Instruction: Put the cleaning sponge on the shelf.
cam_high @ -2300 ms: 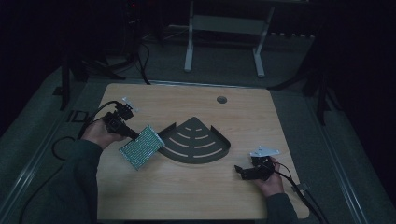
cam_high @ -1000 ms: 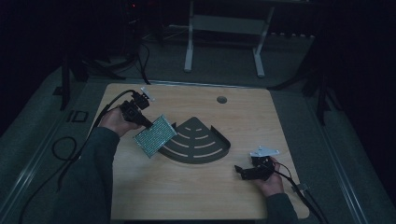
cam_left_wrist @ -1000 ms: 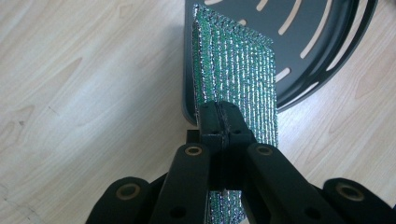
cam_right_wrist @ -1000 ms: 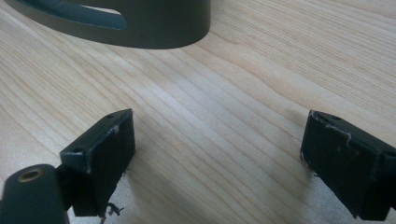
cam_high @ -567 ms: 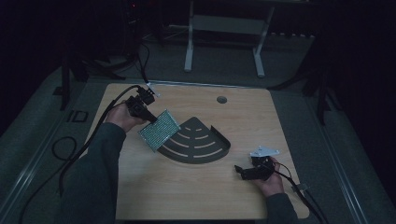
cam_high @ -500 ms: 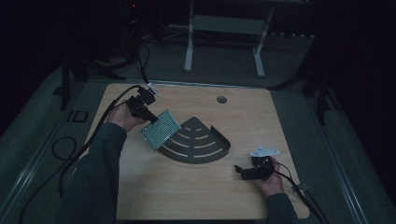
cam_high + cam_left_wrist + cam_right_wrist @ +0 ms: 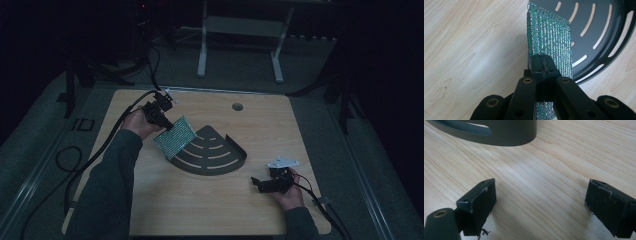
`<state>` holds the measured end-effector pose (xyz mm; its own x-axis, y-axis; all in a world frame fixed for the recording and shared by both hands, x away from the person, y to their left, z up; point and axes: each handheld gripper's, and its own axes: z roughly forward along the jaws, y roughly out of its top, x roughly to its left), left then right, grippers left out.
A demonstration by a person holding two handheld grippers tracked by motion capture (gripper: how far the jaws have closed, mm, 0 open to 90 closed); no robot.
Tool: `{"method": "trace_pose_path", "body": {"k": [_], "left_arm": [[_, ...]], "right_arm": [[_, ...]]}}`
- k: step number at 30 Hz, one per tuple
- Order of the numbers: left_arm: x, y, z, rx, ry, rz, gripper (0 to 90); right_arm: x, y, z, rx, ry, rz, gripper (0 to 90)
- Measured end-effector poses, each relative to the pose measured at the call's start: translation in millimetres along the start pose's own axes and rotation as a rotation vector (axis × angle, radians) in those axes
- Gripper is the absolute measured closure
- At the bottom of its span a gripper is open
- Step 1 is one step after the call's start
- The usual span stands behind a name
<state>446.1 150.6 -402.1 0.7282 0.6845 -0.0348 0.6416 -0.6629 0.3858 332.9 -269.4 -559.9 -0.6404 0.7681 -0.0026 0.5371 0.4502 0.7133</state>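
A flat green sponge with a glittery woven face (image 7: 175,137) (image 7: 549,45) hangs from my left gripper (image 7: 161,116) (image 7: 541,60), whose jaws are shut on its near edge. Its far end reaches over the left rim of a dark fan-shaped corner tray with curved slots (image 7: 210,154) (image 7: 599,32) in the middle of the wooden table (image 7: 150,195). My right gripper (image 7: 264,184) (image 7: 539,202) rests low at the front right of the table, jaws wide open over bare wood. The tray's curved wall (image 7: 499,135) lies a short way ahead of it.
A round cable hole (image 7: 237,106) sits near the table's far edge. Cables (image 7: 65,160) trail off the table's left side, and another runs off at the front right. Table legs (image 7: 202,45) stand on the dark floor behind.
My left hand has carried the sponge from the table's left side up and to the right, so its end now overlaps the tray's left rim. My right gripper has kept still.
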Motion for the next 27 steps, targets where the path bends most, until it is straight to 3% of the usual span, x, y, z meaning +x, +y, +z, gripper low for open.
{"method": "trace_pose_path", "body": {"k": [13, 27], "left_arm": [[-3.4, 11.6, 8.4, -0.020, 0.019, -0.004, 90.0], [-6.8, 17.8, 30.7, 0.013, 0.038, 0.014, 90.0]], "right_arm": [[0.0, 0.0, 0.0, 0.000, 0.000, 0.000, 9.7], [0.0, 0.0, 0.0, 0.000, 0.000, 0.000, 9.7]]}}
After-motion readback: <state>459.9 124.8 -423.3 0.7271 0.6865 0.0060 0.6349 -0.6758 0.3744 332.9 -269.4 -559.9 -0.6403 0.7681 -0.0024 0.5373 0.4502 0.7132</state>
